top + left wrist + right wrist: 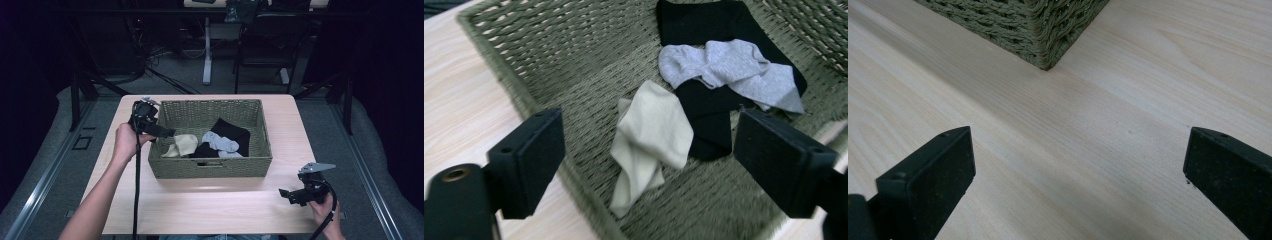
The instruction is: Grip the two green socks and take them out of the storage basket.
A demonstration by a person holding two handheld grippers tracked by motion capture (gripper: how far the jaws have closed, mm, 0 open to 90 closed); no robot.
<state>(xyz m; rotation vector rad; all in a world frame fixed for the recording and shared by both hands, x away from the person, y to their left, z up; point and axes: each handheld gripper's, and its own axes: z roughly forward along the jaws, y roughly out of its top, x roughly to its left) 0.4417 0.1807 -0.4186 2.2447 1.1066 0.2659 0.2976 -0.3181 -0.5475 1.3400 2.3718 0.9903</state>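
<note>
A: While the high view is being read, what is being done by each hand?

B: The left gripper is being held over the left wall of the woven basket, jaws pointed inward toward the socks. The right gripper is being kept low over the bare surface, near its front right corner, well apart from the basket.

A: And what is being shown in the left gripper view?

B: The jaws are being held apart, with nothing pressed between them. The cream sock is lying crumpled on the basket floor between the two jaws as seen, but below them, not touching either. Just beside it, a black sock is being overlapped by a grey sock.

A: The right gripper view?

B: Its jaws are also standing wide apart, empty, over plain wood; a corner of the basket is being seen ahead.

A: Which step is being judged to be in hand?

B: The approach to a pick is being made, most likely on the cream sock, since it is being framed by the left jaws.

A: What is being called for next?

B: A descent into the basket is being called for, clear of the wall, until the jaws straddle a raised fold of the sock; only then should closing be done, and the neighbouring black sock should be left uncaught.
</note>
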